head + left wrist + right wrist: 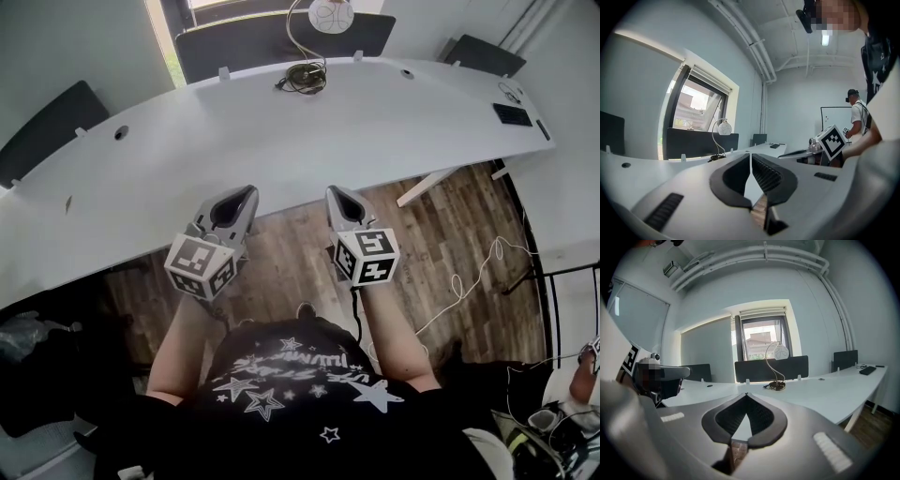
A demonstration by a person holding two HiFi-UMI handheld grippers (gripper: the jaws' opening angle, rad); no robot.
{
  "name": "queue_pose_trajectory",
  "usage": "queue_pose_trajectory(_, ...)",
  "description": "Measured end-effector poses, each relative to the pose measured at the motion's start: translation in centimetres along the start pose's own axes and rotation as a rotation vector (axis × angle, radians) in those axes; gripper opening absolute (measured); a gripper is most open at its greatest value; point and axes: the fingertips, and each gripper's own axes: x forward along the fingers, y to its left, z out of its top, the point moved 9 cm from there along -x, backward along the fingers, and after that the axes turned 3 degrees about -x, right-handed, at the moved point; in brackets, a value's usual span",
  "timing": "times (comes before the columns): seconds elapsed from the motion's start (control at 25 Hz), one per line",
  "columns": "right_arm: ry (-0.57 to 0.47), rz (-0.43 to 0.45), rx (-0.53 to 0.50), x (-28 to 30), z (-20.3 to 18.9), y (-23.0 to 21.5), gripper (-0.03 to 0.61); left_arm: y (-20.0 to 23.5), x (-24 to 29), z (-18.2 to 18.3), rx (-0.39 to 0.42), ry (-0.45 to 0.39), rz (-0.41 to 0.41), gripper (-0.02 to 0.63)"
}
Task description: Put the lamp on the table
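Lamp (pixel 307 77) stood on the white worktop (pixel 375 131), at its far edge. It was upright, with a round white shade on a curved stem and a dark base with cord bunched round it. A dark divider panel (pixel 281 37) was right behind it, and the right gripper view showed a window (pixel 761 339) behind that.

The lamp was well apart from both grippers. We held the left gripper (pixel 246 193) and the right gripper (pixel 335 193) side by side at the near edge of the worktop, above the wood floor (pixel 441 234), jaws pointing toward the lamp.

Left gripper: clenched, jaw tips touching, nothing between them. Right gripper: same, clenched and empty.

Other items:
- A flat black object (pixel 512 114) lay near the right end of the worktop. We could not tell what it was.
- A white cable (pixel 469 277) was looped on the floor to the right.
- In the left gripper view, a second person (pixel 858 117) stood at the far right next to a whiteboard (pixel 834 117).
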Motion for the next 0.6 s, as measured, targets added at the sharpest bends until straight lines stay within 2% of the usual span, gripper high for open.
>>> queue_pose_trajectory(0.32,0.038,-0.067,-0.001,-0.1,-0.8,4.5,0.0,2.4,-3.6,-0.8,-0.009,0.005,-0.051,0.02)
queue_pose_trajectory(0.6,0.056,-0.046,-0.077,0.5,-0.3,8.6,0.0,4.5,-6.4,-1.0,-0.02,0.002,-0.049,0.02)
